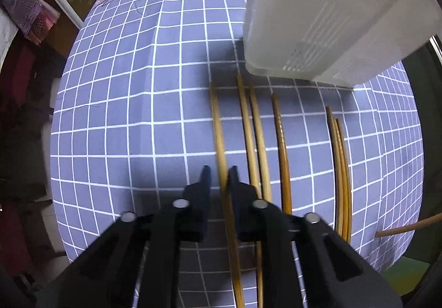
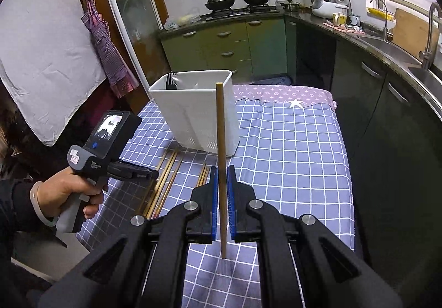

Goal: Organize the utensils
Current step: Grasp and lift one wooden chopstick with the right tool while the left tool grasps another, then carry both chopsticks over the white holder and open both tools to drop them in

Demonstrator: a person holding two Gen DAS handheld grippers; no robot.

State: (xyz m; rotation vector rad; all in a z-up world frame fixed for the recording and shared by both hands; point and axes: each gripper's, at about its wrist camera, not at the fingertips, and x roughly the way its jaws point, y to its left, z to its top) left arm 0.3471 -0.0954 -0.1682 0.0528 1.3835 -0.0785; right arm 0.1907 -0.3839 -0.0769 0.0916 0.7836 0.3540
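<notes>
Right gripper (image 2: pixel 221 189) clamps an upright chopstick (image 2: pixel 220 125) above the checked tablecloth (image 2: pixel 290 159); left gripper (image 1: pixel 219 178), held low and narrowly parted, straddles a lying chopstick (image 1: pixel 218 125).

Bamboo chopsticks (image 1: pixel 281 142) flat on checked cloth beside upright white holder (image 2: pixel 199 112); 1 chopstick (image 2: pixel 221 142) held vertical.
</notes>
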